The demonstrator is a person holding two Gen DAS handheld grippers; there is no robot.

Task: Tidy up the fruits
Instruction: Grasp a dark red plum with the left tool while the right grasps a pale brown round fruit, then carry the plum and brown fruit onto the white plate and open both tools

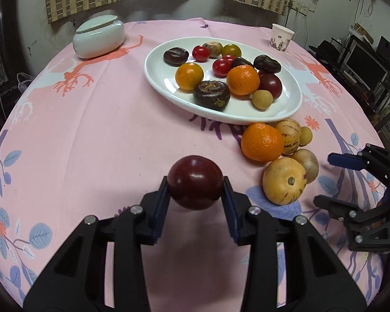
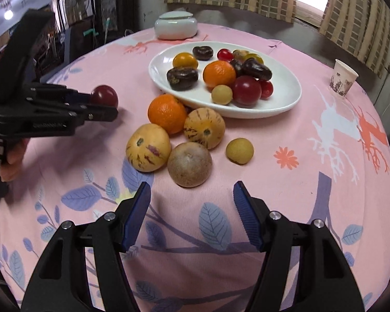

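**fruitbot_fan:** Plum update. Going left to right: the left claw [image 1: 195, 189] is pinching a dark red plum [image 1: 195, 182] between its blue pads, one on each side of it. From the right wrist view it sits off to the left, with a bit of the person's hand [image 2: 11, 161] visible at the grip. Can't tell if the plum is touching the pink cloth or just above it.

**peel_me:** And the rest of the pile?

**fruitbot_fan:** To the right of the plum there's a loose bunch on the counter [image 1: 91, 130], just in front of the white plate [image 1: 158, 78]: an orange [image 1: 262, 141], a striped yellow melon-looking fruit [image 1: 291, 136], another yellow one with purple streaks [image 1: 284, 180], a brownish round fruit [image 1: 308, 165] and a small tan one [image 1: 305, 135]. The orange touches both yellow ones.

**peel_me:** Plate already loaded?

**fruitbot_fan:** Yep. Another orange [image 1: 243, 79], a yellow-orange tomato [image 1: 189, 76], red cherry tomatoes [image 1: 221, 67], several dark water chestnuts [image 1: 212, 95], a second plum [image 1: 270, 85] and a small tan fruit [image 1: 262, 99]. White lidded jar [image 1: 98, 37] back left, paper cup [image 1: 282, 37] back right.

**peel_me:** Right claw?

**fruitbot_fan:** The right claw [image 2: 192, 215] is spread apart, nothing between its pads, pointing at the brownish fruit just ahead of it.
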